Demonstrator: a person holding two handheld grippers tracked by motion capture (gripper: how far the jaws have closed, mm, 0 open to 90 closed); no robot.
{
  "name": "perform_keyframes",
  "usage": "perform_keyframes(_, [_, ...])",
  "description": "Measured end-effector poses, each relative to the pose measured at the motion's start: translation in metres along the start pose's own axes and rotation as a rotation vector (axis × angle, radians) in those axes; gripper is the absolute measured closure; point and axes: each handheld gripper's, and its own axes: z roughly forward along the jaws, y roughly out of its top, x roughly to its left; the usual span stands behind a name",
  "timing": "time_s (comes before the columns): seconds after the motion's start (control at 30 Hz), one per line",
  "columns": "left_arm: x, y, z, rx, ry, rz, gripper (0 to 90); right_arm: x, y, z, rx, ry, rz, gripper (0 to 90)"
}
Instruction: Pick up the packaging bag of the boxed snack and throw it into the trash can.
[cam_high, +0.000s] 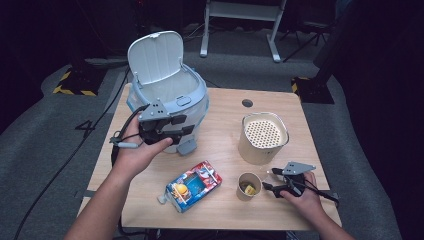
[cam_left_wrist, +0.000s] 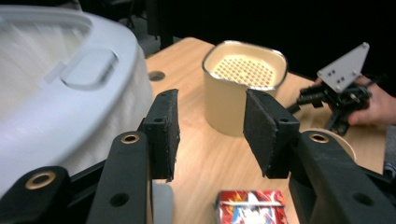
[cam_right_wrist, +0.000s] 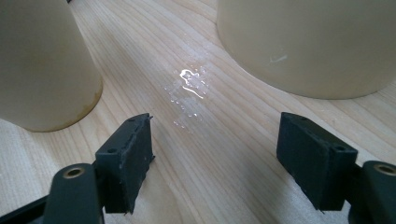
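Observation:
A white and pale-blue appliance (cam_high: 170, 95) stands at the table's back left with its lid raised. My left gripper (cam_high: 184, 131) is at its front side, open, with nothing between the jaws (cam_left_wrist: 212, 116). A cream container (cam_high: 263, 136) with a perforated insert sits to the right. A small paper cup (cam_high: 248, 186) with something yellow inside stands near the front. My right gripper (cam_high: 270, 179) rests just right of the cup, open and empty (cam_right_wrist: 215, 144), pointing between the cup (cam_right_wrist: 44, 65) and the container (cam_right_wrist: 308, 42).
A colourful carton (cam_high: 192, 186) lies flat at the front middle. A small wet patch (cam_right_wrist: 189, 86) glistens on the wood ahead of the right jaws. A round hole (cam_high: 247, 103) is in the table near the back edge. Cables trail off the left side.

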Motion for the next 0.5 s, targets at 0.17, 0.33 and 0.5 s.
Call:
perform_keyframes(0.17, [-0.003,-0.017,0.008,0.025,-0.019,-0.010,54.3,0.000,0.000,0.000,0.000,0.000,0.000,26.9])
perform_keyframes(0.33, [-0.003,-0.035,0.016,0.066,-0.043,-0.010,55.4,0.000,0.000,0.000,0.000,0.000,0.000,26.9])
perform_keyframes(0.5, [-0.004,-0.063,0.031,0.110,-0.074,-0.059,56.3,0.000,0.000,0.000,0.000,0.001,0.000,26.9])
